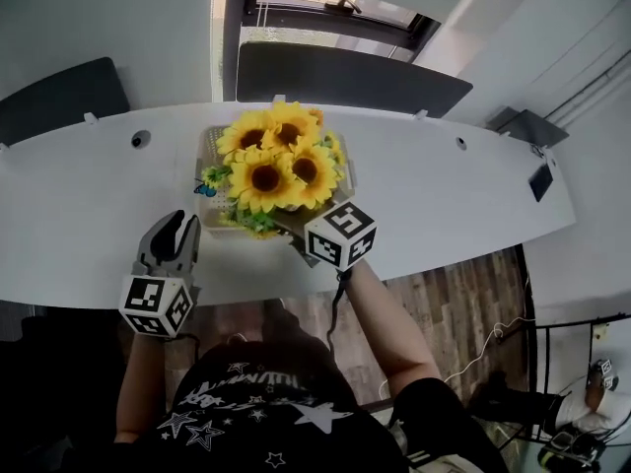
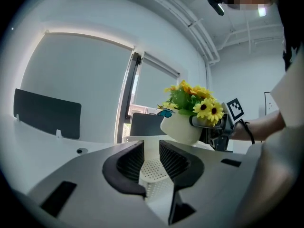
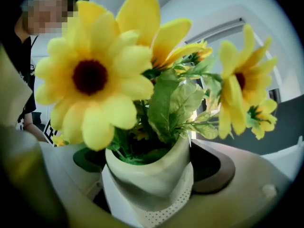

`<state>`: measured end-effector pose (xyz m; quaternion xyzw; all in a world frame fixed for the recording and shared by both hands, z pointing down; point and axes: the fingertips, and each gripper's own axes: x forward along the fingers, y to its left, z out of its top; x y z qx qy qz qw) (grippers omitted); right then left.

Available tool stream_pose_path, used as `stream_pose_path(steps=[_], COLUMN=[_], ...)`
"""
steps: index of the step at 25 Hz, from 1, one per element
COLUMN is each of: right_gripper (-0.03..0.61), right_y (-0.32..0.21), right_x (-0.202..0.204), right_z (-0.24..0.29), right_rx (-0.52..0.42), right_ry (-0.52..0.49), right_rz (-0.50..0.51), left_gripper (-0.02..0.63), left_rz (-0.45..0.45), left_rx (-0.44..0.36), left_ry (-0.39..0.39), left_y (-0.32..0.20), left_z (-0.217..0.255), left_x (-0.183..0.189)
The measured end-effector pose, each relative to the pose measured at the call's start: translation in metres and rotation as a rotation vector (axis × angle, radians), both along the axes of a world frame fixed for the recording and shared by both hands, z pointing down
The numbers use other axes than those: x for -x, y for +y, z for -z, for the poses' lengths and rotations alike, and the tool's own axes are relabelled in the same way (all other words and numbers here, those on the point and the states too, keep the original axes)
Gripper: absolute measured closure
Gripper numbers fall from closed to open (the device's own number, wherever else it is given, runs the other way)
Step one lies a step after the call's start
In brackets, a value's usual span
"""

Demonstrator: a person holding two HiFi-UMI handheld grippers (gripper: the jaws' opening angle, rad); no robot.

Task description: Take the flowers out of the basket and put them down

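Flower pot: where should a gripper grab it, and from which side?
Grab the flower pot round its smooth white wall, just under the rim, coming in level from the side. The sunflowers spread wide over the top, so nothing fits from above. The right gripper holds it just that way.

**Operator with two hand-held grippers, viewed from above.**
Black short-sleeved T-shirt [image 1: 258, 402] printed with white stars; left gripper [image 1: 175, 227] and right gripper [image 3: 151, 175] grey, with black ribbed fingers [image 2: 129, 163], white cube [image 1: 340, 235] bearing black square markers, black cable [image 1: 336, 299].
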<state>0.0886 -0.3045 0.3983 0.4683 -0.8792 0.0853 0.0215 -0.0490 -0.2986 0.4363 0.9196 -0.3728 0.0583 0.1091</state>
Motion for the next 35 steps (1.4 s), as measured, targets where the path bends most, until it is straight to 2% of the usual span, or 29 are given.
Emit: stream_pose_path(steps=[9,13,17,23,26,31,35], right_gripper=[0.054,0.054,0.054,0.054,0.055,0.055,0.055], right_y=[0.015,0.065,0.118,0.146,0.147,0.134,0.144], right_x=[-0.009,-0.037,-0.071,-0.133,-0.16,-0.178,-0.187], right_z=[-0.01,-0.018,-0.017,0.001,-0.015,-0.043,-0.025], right_rx=[0.024,0.028,0.014,0.0,0.0,0.001,0.0], right_ry=[-0.032,-0.049,-0.069,-0.111,-0.111,-0.065,-0.069], right_rz=[-0.196,-0.271,-0.298,-0.324,-0.335,-0.333,-0.31], left_gripper=[0.525,0.525,0.525,0.525,0.525,0.526,0.526], left_rz=[-0.194,-0.244,-0.273,-0.264,-0.224,-0.214,-0.197], left_rx=[0.023,0.021,0.01,-0.021,-0.03,-0.068,-0.055], left_ry=[0.029,0.031,0.004,-0.029,0.0,0.026,0.045], left_y=[-0.017,0.021,0.066,0.09,0.083,0.073,0.09], left_z=[-0.01,-0.018,-0.021,0.009,0.002,-0.019,-0.001], left_x=[-0.017,-0.044,-0.078,-0.126,-0.148,-0.166,-0.178])
